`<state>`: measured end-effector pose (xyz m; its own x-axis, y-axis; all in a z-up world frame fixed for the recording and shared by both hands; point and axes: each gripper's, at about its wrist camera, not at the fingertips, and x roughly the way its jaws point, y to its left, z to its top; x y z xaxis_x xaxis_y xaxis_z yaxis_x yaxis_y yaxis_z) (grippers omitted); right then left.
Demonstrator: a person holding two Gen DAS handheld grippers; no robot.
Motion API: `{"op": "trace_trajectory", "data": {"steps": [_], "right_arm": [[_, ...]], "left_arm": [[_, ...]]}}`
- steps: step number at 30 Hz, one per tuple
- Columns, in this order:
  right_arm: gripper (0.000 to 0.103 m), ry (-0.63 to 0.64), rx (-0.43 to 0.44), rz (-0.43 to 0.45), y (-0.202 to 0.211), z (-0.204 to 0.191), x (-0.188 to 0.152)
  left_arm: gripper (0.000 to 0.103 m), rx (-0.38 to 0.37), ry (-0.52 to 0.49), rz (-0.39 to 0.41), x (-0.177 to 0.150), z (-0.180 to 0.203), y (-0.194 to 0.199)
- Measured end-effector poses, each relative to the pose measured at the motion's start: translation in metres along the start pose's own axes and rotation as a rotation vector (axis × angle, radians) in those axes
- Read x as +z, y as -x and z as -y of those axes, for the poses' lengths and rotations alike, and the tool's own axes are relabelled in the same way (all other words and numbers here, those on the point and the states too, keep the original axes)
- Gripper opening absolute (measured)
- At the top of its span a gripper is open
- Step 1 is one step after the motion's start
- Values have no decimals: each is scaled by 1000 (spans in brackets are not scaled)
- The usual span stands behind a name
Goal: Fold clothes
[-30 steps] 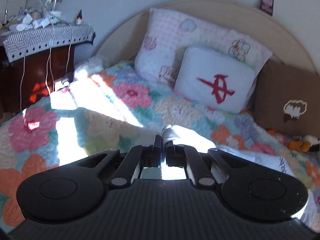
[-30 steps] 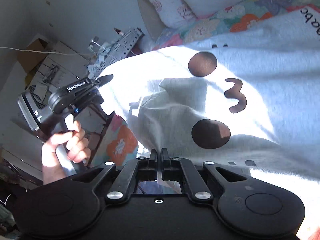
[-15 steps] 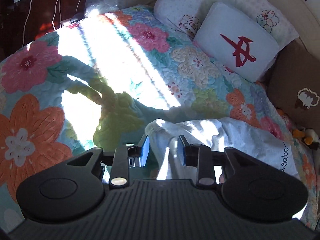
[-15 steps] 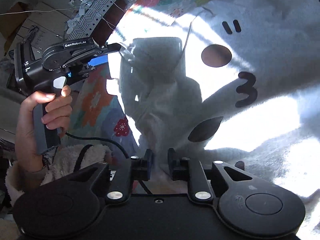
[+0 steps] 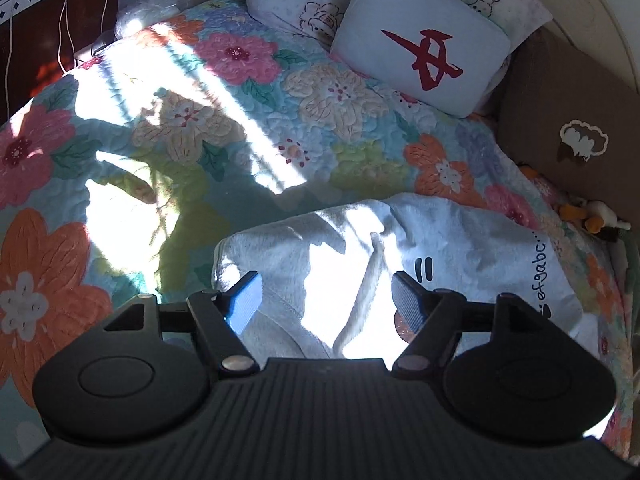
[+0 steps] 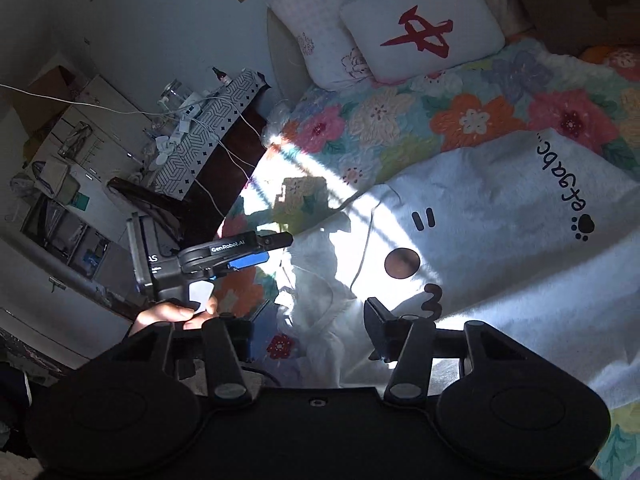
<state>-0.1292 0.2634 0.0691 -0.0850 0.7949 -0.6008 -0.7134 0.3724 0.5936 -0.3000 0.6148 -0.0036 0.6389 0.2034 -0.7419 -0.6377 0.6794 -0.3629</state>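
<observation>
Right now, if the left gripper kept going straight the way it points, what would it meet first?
Most likely the white sweatshirt. The left gripper is open, its fingers either side of the sunlit fabric and a white drawstring. Beyond the sweatshirt lies the flowered quilt. Depth is hard to judge here.

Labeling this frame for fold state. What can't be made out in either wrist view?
- White sweatshirt: its near hem is hidden behind the gripper body in both views; its right side runs off the right wrist frame.
- Sleeves: sun glare and hard shadow wash out the folds.
- Printed lettering: the start of the word is folded out of sight.
- Left gripper and right gripper: jaws open, but contact with the fabric below cannot be told.
</observation>
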Motion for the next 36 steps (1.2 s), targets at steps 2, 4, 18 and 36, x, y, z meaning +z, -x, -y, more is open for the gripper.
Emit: {"op": "trace_trajectory", "data": {"steps": [2, 4, 18, 36], "right_arm": [[56, 15, 25, 2, 9, -4, 2], [63, -4, 26, 7, 7, 4, 8], [67, 341, -574, 96, -120, 96, 85], [24, 80, -491, -79, -149, 198, 129]], "left_arm": [[72, -25, 4, -14, 3, 0, -5], [75, -26, -41, -19, 10, 7, -20], [88, -44, -279, 4, 22, 47, -126], [22, -150, -163, 3, 18, 48, -146]]}}
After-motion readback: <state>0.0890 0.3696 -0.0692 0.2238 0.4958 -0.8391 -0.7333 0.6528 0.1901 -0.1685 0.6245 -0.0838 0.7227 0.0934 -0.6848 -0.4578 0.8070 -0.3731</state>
